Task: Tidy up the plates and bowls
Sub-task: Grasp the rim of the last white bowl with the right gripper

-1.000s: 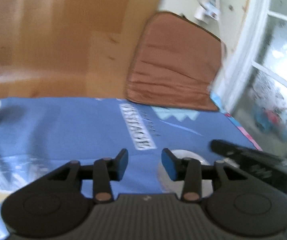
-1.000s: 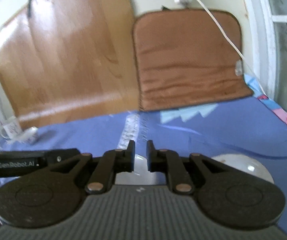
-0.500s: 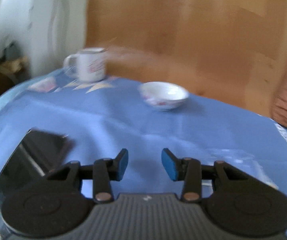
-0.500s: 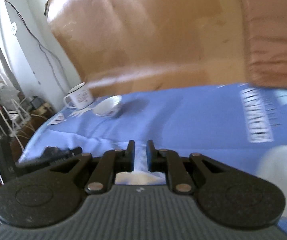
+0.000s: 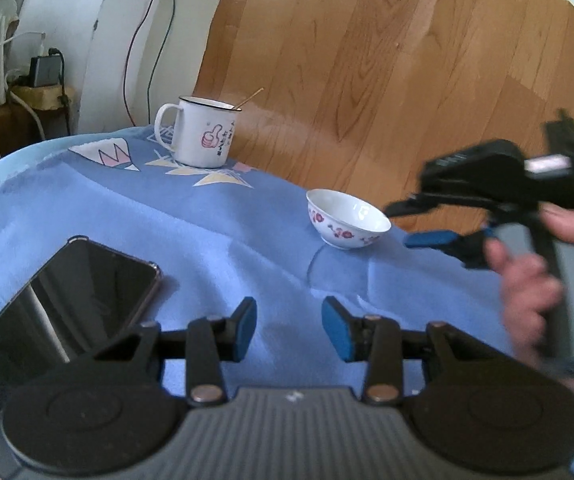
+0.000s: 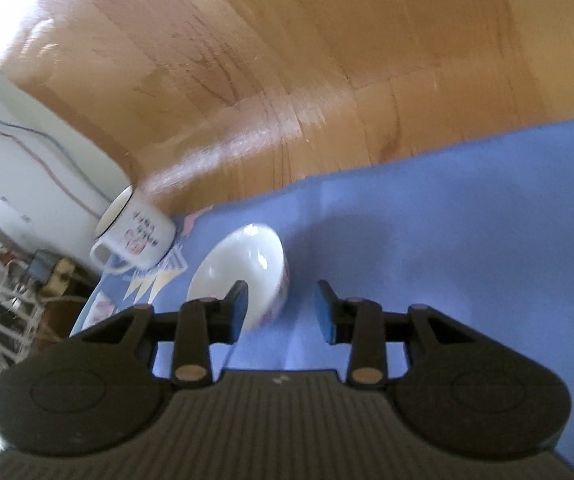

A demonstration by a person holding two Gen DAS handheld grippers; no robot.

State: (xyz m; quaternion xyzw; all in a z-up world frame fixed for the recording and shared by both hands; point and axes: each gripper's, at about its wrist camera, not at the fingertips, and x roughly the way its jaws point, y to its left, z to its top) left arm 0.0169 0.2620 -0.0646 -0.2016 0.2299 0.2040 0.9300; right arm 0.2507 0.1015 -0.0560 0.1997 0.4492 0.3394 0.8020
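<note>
A small white bowl (image 5: 347, 220) with red flowers stands on the blue cloth near the table's far edge. It also shows in the right wrist view (image 6: 243, 268), close in front of my right gripper (image 6: 281, 312), which is open with its left pad level with the bowl's near rim. In the left wrist view the right gripper (image 5: 431, 238) is seen from the side, just right of the bowl, held by a hand. My left gripper (image 5: 289, 328) is open and empty, low over the cloth, well short of the bowl.
A white enamel mug (image 5: 203, 134) with a stick in it stands at the far left, also in the right wrist view (image 6: 139, 240). A black phone (image 5: 79, 288) lies at the left. A wooden board (image 5: 367, 60) leans behind the table. The blue cloth (image 5: 207, 232) covers the table.
Both grippers swung left, from the plate side toward the bowl and mug. The right gripper was shut on something pale; now it is open and close to the bowl.
</note>
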